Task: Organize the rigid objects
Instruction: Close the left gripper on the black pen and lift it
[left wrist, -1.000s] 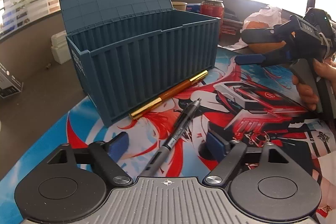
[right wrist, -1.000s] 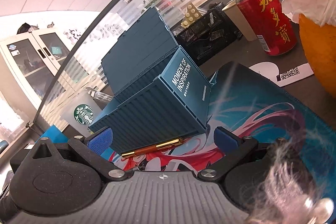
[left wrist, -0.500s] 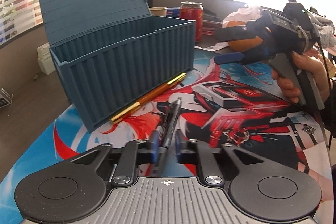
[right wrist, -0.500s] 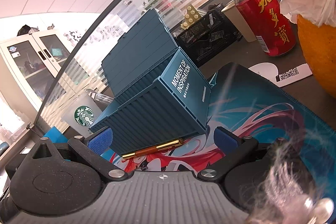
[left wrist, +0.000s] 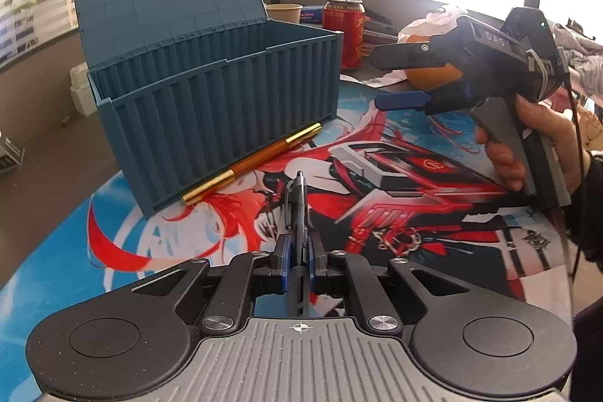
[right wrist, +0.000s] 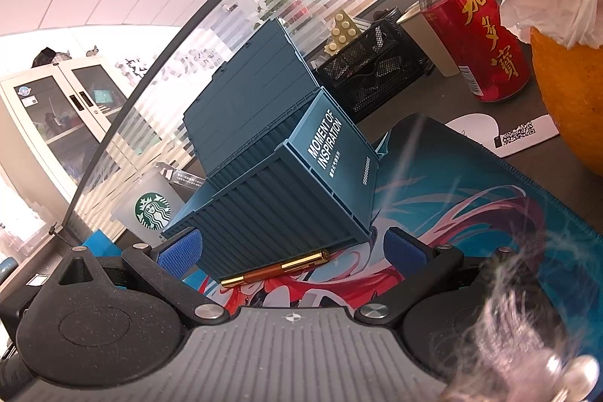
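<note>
At twelve o'clock of the left gripper [left wrist: 299,260], clenched on a dark pen [left wrist: 296,210], lay a gold pen [left wrist: 250,168] against the open blue box [left wrist: 222,100]; at two o'clock the right gripper [left wrist: 388,78] hung released.

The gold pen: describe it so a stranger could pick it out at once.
Find the open blue container box on the printed mat. Along the foot of its long wall lies the gold pen. Its amber middle and gold ends set it apart from the dark pen clamped in the left gripper.

Teal-blue ribbed container box [left wrist: 222,108], white lettering on its end. Gold-and-orange pen [left wrist: 252,168]. Black pen [left wrist: 297,213]. Desk mat [left wrist: 414,213] printed with red, cyan, white anime art. Red can [right wrist: 478,44] with yellow characters. Blue gripper pads [right wrist: 181,247].
</note>
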### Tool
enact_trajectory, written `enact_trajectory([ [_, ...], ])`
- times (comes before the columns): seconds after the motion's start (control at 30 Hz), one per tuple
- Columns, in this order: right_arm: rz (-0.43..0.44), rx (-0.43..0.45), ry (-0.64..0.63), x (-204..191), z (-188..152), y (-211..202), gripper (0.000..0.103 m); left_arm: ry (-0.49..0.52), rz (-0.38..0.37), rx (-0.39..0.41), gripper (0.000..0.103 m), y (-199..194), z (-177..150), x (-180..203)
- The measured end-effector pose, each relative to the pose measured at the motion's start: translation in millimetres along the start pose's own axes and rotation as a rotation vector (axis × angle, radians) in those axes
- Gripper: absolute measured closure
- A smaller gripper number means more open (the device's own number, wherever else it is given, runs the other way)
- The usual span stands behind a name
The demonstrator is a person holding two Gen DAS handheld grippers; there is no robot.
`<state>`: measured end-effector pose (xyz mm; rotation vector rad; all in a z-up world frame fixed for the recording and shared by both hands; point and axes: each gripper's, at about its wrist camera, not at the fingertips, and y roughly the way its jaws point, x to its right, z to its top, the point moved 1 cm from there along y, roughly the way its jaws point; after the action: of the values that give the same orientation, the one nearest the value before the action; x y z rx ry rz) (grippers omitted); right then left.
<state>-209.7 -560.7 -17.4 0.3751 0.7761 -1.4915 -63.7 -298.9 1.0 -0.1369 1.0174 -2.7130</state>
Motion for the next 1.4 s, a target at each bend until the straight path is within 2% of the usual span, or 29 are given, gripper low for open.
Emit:
enact_trajectory([
  [0.53, 0.004, 0.008, 0.003, -1, 1, -2, 0.0, 0.043, 0.008, 0.041, 0.096, -31, 29, 14],
  [1.0, 0.02, 0.02, 0.004, -1, 1, -3, 0.0, 0.158, 0.076, 0.113, 0.095, -63, 89, 2],
  [1.13, 0.024, 0.02, 0.004, -1, 1, -2, 0.0, 0.164, 0.076, 0.122, 0.095, -63, 106, -6],
  [1.4, 0.028, 0.022, 0.003, -2, 1, -1, 0.0, 0.241, 0.072, 0.135, 0.095, -62, 135, -11],
])
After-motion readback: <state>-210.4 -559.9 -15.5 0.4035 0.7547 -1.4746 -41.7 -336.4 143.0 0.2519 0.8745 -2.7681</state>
